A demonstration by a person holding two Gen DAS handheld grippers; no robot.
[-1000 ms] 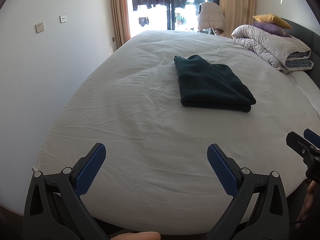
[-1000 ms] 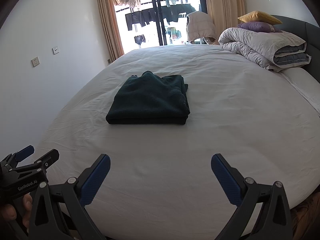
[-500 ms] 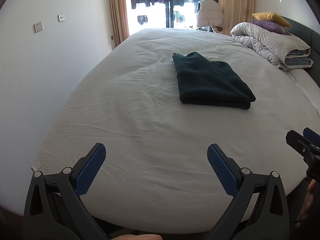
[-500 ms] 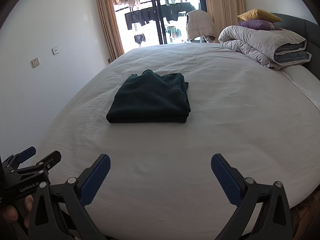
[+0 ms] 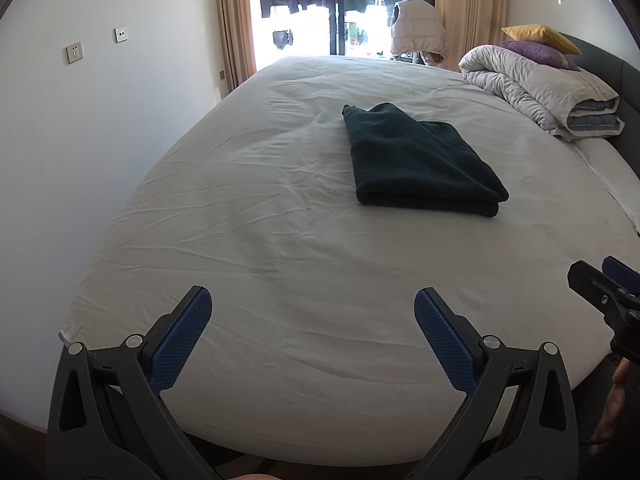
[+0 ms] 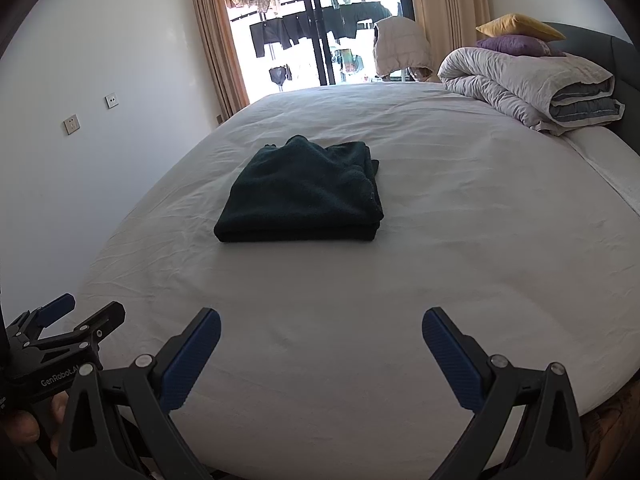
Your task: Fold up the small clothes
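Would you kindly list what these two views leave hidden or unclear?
- Dark green folded garment: its type is hidden by the folds, both views.
- Underside of the garment: hidden against the bed sheet.
- Right gripper in the left wrist view: cut off by the frame edge.

One folded dark green garment (image 5: 420,160) lies on one bed (image 5: 280,280). Two pillows (image 5: 538,42) top one rolled duvet (image 5: 540,88). Two wall sockets (image 5: 75,53) show.

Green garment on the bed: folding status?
Done: the dark green garment lies folded in a neat rectangle on the white sheet. In hand: nothing; the left gripper and right gripper are both open, short of it. Left: no other unfolded clothes show on the bed.
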